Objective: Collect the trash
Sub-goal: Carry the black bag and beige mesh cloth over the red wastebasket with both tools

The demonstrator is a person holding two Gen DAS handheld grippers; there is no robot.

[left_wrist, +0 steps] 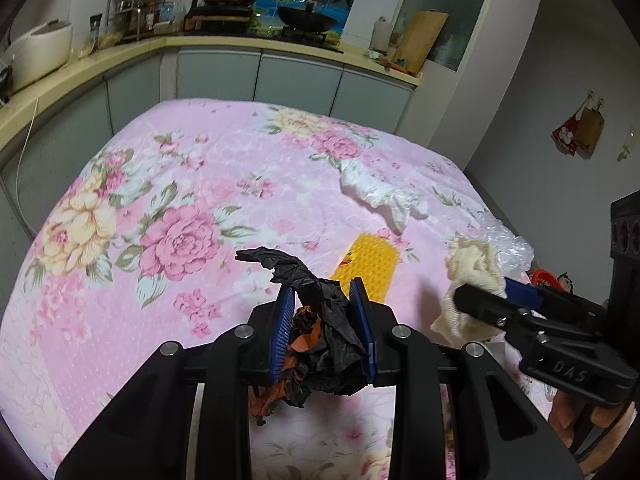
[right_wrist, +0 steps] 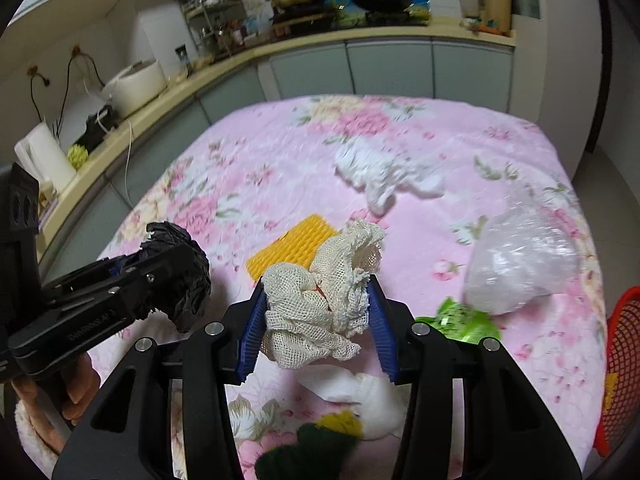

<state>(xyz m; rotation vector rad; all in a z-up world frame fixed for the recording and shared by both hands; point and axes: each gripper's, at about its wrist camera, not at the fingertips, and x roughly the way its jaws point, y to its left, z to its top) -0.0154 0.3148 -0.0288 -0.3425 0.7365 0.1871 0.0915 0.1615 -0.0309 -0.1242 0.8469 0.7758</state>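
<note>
Left wrist view looks down on a table spread with a pink floral cloth (left_wrist: 168,168). The left gripper (left_wrist: 322,300) is clamped on a crumpled black plastic bag (left_wrist: 320,320) with a scrap of orange showing inside it, lifted clear of the cloth. Off to its right, the right gripper (right_wrist: 318,300) squeezes a wad of cream mesh netting (right_wrist: 320,300) between its blue pads.

Loose rubbish lies on the cloth: a yellow foam net sleeve (right_wrist: 288,252) between the two tongs, a crumpled white tissue (right_wrist: 384,178) farther back, a clear plastic bag (right_wrist: 520,264) to the right, a green wrapper (right_wrist: 460,320) just in front of that bag, and another white scrap (right_wrist: 368,400) under the right gripper.

At the table's right edge stands a red mesh basket (right_wrist: 624,344); something yellow shows through its wall, but what it holds I cannot tell.
</note>
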